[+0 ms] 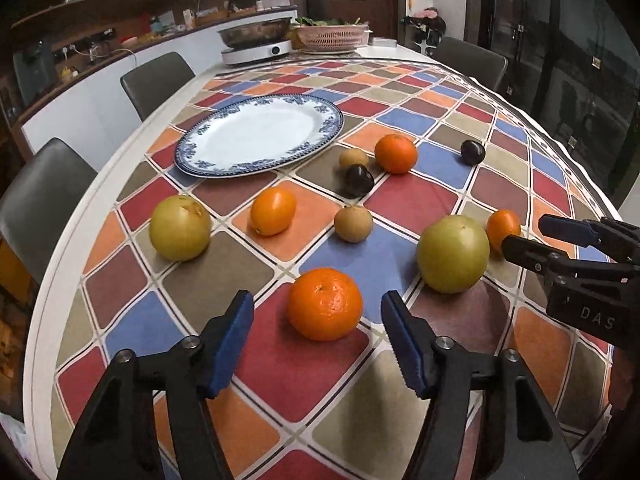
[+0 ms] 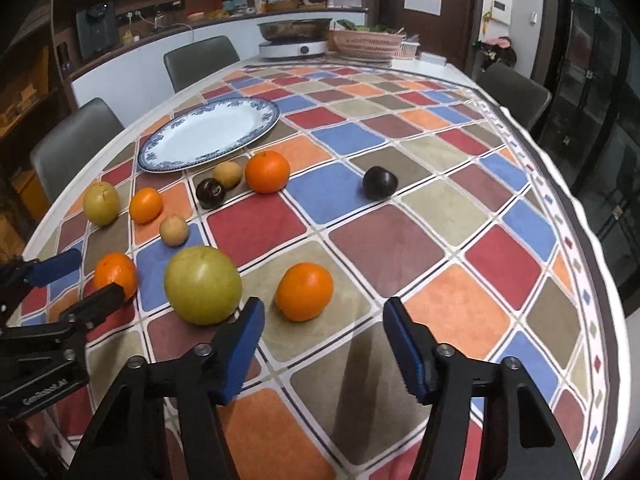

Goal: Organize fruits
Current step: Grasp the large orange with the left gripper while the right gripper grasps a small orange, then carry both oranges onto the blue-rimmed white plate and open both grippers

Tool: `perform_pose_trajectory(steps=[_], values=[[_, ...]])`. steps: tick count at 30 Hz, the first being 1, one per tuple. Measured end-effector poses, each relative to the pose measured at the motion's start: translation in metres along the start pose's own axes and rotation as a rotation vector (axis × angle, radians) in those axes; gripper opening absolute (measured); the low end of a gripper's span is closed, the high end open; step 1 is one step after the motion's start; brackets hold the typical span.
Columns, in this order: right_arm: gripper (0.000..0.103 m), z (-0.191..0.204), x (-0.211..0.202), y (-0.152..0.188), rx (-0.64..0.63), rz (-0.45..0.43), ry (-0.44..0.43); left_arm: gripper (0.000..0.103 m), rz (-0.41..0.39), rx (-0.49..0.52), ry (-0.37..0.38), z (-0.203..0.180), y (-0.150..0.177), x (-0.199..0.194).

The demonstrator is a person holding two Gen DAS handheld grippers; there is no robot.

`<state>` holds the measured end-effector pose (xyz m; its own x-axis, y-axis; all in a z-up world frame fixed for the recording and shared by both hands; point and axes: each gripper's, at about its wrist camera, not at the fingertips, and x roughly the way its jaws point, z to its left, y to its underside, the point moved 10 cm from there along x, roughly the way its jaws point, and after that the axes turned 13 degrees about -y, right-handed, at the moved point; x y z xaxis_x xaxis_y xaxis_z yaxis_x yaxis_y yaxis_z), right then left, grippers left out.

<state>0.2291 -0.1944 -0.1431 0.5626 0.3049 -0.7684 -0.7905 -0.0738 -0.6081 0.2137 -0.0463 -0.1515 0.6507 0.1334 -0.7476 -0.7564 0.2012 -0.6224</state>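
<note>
Both claws gape, gripping nothing; left claw point(image 1: 318, 340) flanks dimpled round orange point(image 1: 325, 304).

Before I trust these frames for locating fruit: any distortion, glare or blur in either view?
Left wrist view: fisheye bends the checked tablecloth edges, corners dark; round orange mandarin sharp, slight sheen. Right wrist view: same curvature; faint glare on the blue-rimmed white plate; shelves behind dim, soft.

right gripper point(image 1: 524, 232) hiding small orange point(image 1: 502, 226)
</note>
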Motion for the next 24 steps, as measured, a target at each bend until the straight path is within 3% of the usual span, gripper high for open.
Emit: perform_pose_trajectory(steps=[4, 9, 13, 17, 24], values=[[0.055, -0.001, 0.006, -0.002, -0.006, 0.010, -0.008, 0.062, 0.013, 0.009, -0.002, -0.003, 0.000, 0.007], [0.047, 0.000, 0.016, -0.001, 0.002, 0.038, -0.040, 0.054, 0.033, 0.025, 0.005, -0.007, 0.002, 0.014], [0.047, 0.002, 0.020, -0.002, -0.010, 0.042, -0.046, 0.047, 0.048, 0.023, 0.015, -0.008, 0.001, 0.019], [0.038, 0.004, 0.023, -0.003, -0.021, 0.050, -0.051, 0.042, 0.054, 0.008, 0.030, -0.008, 0.000, 0.021], [0.035, 0.004, 0.024, -0.004, -0.016, 0.057, -0.059, 0.041, 0.051, 0.014, 0.034, -0.008, -0.001, 0.022]])
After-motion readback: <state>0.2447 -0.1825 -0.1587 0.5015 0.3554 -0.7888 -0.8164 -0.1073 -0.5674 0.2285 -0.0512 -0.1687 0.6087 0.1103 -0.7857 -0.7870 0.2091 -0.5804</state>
